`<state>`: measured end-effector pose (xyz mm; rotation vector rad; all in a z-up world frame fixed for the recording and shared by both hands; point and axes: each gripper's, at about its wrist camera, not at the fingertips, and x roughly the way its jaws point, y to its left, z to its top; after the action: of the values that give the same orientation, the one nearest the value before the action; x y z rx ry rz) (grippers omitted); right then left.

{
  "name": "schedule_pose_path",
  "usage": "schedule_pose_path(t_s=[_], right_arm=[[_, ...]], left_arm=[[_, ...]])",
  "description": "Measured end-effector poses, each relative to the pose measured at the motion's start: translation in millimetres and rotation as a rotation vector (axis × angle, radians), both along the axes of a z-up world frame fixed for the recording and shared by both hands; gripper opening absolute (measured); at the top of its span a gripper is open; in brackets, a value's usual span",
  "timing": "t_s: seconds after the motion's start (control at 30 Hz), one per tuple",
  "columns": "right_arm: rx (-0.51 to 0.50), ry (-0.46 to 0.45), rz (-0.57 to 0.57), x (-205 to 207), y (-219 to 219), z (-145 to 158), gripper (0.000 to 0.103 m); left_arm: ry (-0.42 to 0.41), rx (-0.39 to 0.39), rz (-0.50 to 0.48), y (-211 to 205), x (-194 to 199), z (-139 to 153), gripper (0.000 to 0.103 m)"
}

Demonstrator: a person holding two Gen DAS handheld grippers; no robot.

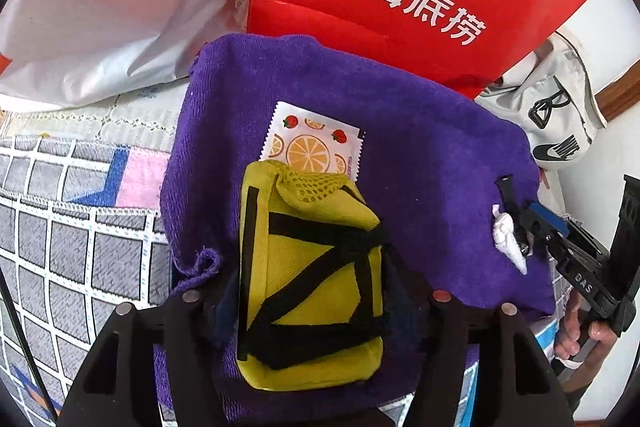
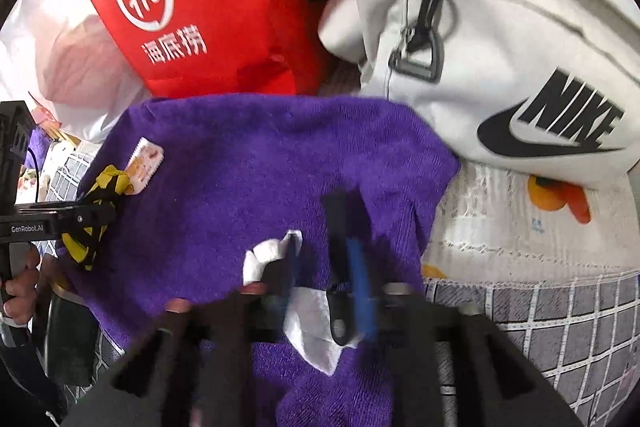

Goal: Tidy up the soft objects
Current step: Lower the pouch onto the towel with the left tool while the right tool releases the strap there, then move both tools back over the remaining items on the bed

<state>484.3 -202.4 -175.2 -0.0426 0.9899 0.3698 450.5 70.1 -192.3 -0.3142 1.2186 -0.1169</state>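
Left wrist view alone shows the left gripper (image 1: 312, 291) released around the yellow pouch (image 1: 310, 275) on the purple towel (image 1: 420, 131). Right gripper (image 2: 326, 267) released over the white tissue (image 2: 308, 327) near the towel's right edge.

Your left wrist camera looks steeply down, close over the purple towel (image 1: 400, 131), along its own fingers. Your right wrist camera looks down at the same towel (image 2: 256, 163) from its opposite side, equally close. Both views share the towel, the red bag (image 1: 360, 7) (image 2: 208, 7) and the white bag (image 1: 560, 115) (image 2: 500, 47).
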Motion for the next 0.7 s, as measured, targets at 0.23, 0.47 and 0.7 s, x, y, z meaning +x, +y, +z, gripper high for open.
schedule_pose_path(t_s=[0.23, 0.47, 0.7], right_arm=[[-0.012, -0.07, -0.002, -17.3, 3.0, 33.2, 0.07], [0.019, -0.132, -0.046, -63.0, -3.6, 68.1, 0.075], [0.084, -0.136, -0.066, -137.8, -11.9, 92.6, 0.075]], left_arm=[[-0.012, -0.007, 0.005, 4.3, -15.2, 18.9, 0.076], [-0.09, 0.013, 0.03, 8.7, -52.9, 56.9, 0.076], [-0.242, 0.049, 0.043, 16.1, -119.4, 99.1, 0.076]])
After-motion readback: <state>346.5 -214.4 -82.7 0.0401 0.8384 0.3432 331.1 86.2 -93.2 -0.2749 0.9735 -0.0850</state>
